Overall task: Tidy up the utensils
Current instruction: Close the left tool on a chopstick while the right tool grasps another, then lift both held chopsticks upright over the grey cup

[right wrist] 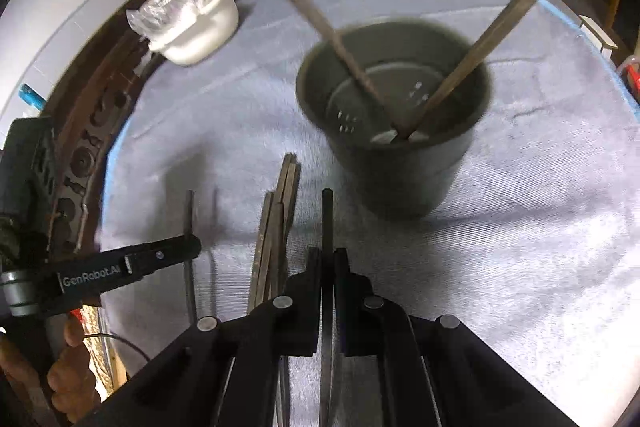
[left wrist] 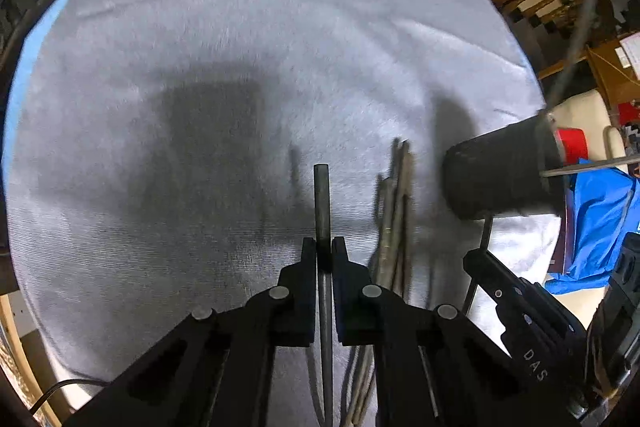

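Dark chopstick [left wrist: 321,195] pinched between left fingers [left wrist: 308,259], tip protruding

Tablecloth [right wrist: 520,227] is a pale grey-blue with a fine ribbed weave, and the utensil holder [right wrist: 400,167] is dark grey. Loose chopsticks [right wrist: 280,219] are brown wood, both grippers [left wrist: 324,251] [right wrist: 328,259] plain black, tub [right wrist: 196,35] white.

both wrist views steeply down, close over shared cloth [left wrist: 200,27] and chopstick pile [right wrist: 276,223]
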Demonstrator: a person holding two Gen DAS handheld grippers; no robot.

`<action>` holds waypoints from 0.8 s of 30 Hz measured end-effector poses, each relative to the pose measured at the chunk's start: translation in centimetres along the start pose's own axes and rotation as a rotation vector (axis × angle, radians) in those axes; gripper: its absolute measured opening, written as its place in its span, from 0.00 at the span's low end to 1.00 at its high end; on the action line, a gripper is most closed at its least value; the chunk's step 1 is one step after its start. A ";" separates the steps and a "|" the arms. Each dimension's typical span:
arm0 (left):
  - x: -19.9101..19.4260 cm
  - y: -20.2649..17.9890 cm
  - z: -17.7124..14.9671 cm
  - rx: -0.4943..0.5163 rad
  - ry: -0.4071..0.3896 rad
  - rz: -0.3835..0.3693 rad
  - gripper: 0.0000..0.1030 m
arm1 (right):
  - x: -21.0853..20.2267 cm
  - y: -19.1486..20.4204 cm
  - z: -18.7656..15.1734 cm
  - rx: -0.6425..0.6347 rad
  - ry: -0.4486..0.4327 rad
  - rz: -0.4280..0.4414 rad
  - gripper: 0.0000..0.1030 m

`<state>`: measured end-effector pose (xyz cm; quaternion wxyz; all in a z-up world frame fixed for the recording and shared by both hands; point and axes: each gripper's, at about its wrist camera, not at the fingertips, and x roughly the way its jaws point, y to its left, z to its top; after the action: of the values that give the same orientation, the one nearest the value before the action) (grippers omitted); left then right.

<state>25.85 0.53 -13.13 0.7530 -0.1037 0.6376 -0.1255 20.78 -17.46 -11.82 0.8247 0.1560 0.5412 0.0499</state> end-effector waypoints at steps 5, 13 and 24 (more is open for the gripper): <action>-4.0 -1.5 -1.0 0.047 -0.093 -0.007 0.07 | -3.3 -0.3 -0.1 0.009 -0.082 0.072 0.06; -11.0 -2.6 -3.0 0.109 -0.236 -0.021 0.07 | -9.1 0.6 -0.6 -0.035 -0.240 0.130 0.06; -16.5 -5.7 -4.4 0.177 -0.373 -0.042 0.07 | -14.9 1.3 -0.2 -0.075 -0.417 0.099 0.06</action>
<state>18.58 0.44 3.36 0.8615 -0.0719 0.4711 -0.1751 14.57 -19.94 1.59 0.9207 0.1583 0.3483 0.0770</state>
